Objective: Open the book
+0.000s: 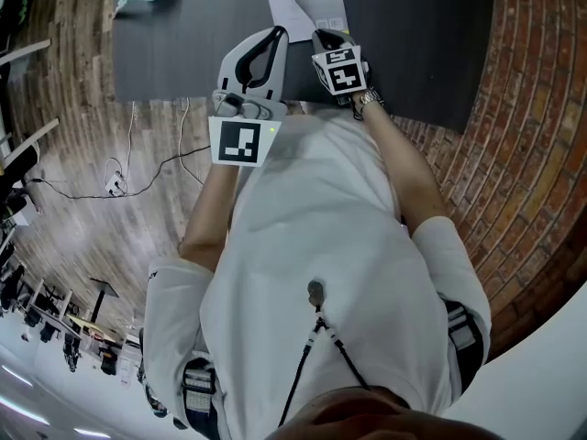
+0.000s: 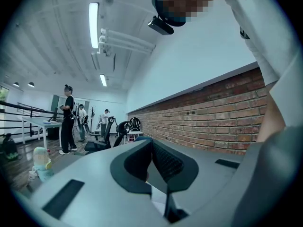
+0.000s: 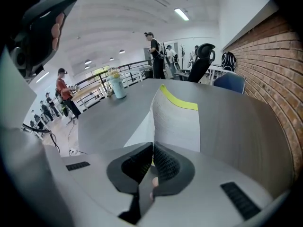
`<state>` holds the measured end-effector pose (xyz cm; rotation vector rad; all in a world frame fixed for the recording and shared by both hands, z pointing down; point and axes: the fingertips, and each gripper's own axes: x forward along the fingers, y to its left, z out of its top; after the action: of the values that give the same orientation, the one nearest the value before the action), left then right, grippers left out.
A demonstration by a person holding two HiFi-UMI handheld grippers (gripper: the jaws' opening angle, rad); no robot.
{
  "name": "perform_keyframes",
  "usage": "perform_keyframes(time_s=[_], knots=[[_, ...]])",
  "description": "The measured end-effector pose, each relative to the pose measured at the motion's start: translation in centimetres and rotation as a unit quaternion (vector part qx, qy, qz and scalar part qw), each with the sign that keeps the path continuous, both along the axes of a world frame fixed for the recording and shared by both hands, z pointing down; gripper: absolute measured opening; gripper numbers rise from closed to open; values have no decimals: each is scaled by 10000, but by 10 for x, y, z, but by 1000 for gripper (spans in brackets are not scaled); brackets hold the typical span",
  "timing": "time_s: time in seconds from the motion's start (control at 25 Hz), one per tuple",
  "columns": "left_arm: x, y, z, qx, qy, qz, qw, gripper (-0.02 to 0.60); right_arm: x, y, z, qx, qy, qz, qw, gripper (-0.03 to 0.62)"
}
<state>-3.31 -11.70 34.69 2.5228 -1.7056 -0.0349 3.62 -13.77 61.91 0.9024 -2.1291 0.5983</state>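
Nearest the head camera is the person's white shirt (image 1: 321, 246), with both forearms reaching out over a dark grey table (image 1: 183, 44).

The book (image 3: 177, 122) lies at the table's middle, just ahead of the right gripper (image 3: 152, 148). That gripper's jaws are pressed together with the near edge of a leaf or cover running straight into them. The pinched sheet stands on edge, a pale page lies flat to its left, and the lined page block with a yellow strip rises to its right. I judge the opening to be under way: the grip is made and the sheet is raised, but it has not been laid over.

The left gripper (image 2: 151, 145) is held level beside the right one. Its jaws are closed too, with nothing between them, and it looks out over the room rather than at the book.

The next move likely calls for swinging the pinched sheet over to the left in an arc about the spine, then letting go once it lies flat. A thin sheet may slip or crease if pulled hard, so a gentle sweep suits. The left gripper could press the block down if the book tends to lift.

A pale green bottle (image 3: 116, 86) stands well apart at the table's far corner. Below the table is a wood-plank floor (image 1: 92, 154) with cables (image 1: 138, 186) trailing across it. A brick wall (image 2: 213, 122) runs along the right. Several people (image 2: 67, 119) stand by desks and office chairs at the far end, under strip lights (image 2: 93, 25).
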Motion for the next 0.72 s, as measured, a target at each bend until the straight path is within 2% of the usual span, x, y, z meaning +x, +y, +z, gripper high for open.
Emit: perform_keyframes(time_s=[0.72], knots=[[56,-6,6,-51,-73,28,10000,23,68,-16,3,-47,-110,196,9997,38]])
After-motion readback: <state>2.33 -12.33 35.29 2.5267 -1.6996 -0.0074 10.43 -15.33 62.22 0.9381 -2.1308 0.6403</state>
